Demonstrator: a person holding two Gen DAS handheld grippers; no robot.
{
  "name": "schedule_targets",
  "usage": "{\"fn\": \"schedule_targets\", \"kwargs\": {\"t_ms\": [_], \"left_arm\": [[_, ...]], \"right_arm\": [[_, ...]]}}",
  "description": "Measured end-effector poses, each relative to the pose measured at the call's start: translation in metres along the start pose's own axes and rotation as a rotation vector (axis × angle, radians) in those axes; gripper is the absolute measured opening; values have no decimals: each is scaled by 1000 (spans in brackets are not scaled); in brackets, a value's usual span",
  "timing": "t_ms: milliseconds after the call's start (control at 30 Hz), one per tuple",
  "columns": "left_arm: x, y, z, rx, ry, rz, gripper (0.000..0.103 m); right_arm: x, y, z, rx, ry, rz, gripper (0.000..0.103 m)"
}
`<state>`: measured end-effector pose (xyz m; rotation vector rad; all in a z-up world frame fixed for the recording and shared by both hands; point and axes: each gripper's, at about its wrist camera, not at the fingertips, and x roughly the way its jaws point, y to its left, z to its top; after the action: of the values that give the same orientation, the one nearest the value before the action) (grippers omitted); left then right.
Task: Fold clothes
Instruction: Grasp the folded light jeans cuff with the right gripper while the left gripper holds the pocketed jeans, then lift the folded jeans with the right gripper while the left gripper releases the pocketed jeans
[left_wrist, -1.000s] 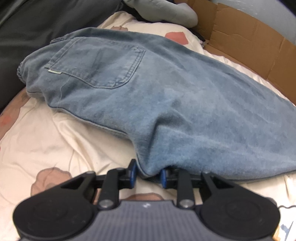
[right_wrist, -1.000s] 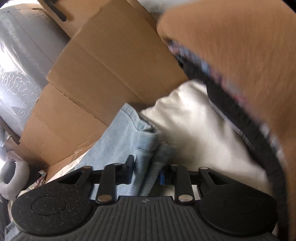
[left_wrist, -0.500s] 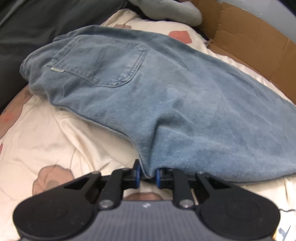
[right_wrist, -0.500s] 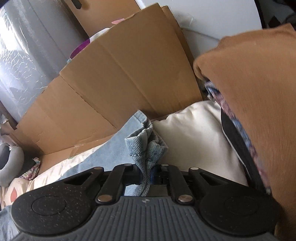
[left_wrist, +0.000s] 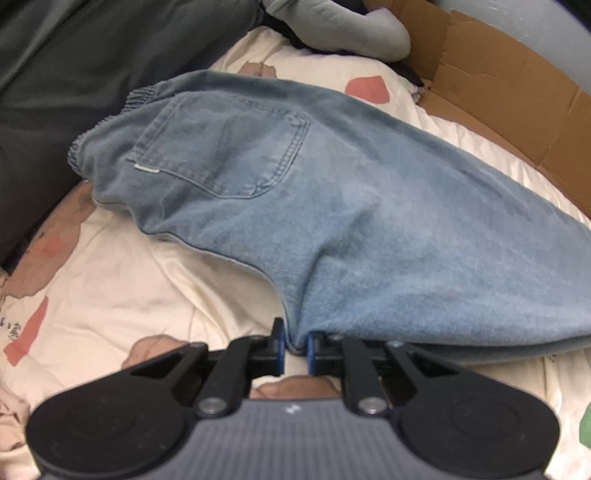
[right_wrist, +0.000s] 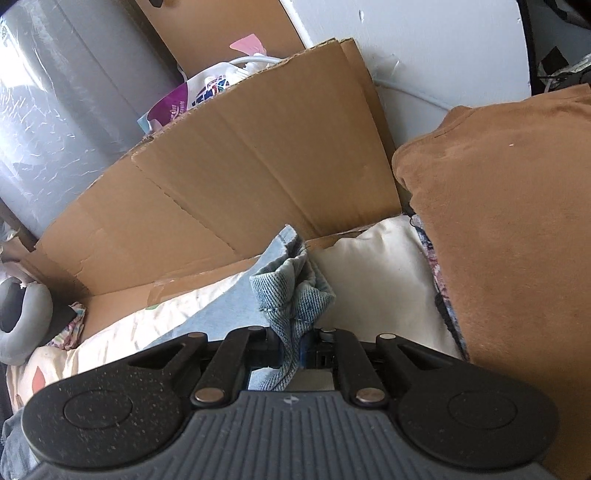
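Both grippers pinch the jeans (left_wrist: 369, 221): left gripper (left_wrist: 294, 345) at the bottom-centre edge, right gripper (right_wrist: 293, 343) on a hem; the fold is probably mid-way, and next both ends need carrying together.

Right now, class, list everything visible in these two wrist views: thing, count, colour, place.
jeans: one pair, light blue, spread on the bedsheet, back pocket up.
bedsheet: one, cream with pink patches, beneath the jeans.
cardboard: brown sheets, standing along the bed's far edge.
brown cushion: one, right of the hem.
grey pillow: one, far end.
left gripper: black, shut on the jeans' edge.
right gripper: black, shut on the bunched hem.
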<state>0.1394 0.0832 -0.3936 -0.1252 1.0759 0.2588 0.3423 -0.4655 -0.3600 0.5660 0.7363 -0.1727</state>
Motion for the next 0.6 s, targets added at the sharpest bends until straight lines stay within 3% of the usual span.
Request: {"fn": "schedule_targets", "kwargs": {"t_ms": [600], "left_arm": [[-27, -3, 10, 41, 34, 21, 10]], "right_arm": [[-77, -23, -29, 64, 53, 15, 6]]}}
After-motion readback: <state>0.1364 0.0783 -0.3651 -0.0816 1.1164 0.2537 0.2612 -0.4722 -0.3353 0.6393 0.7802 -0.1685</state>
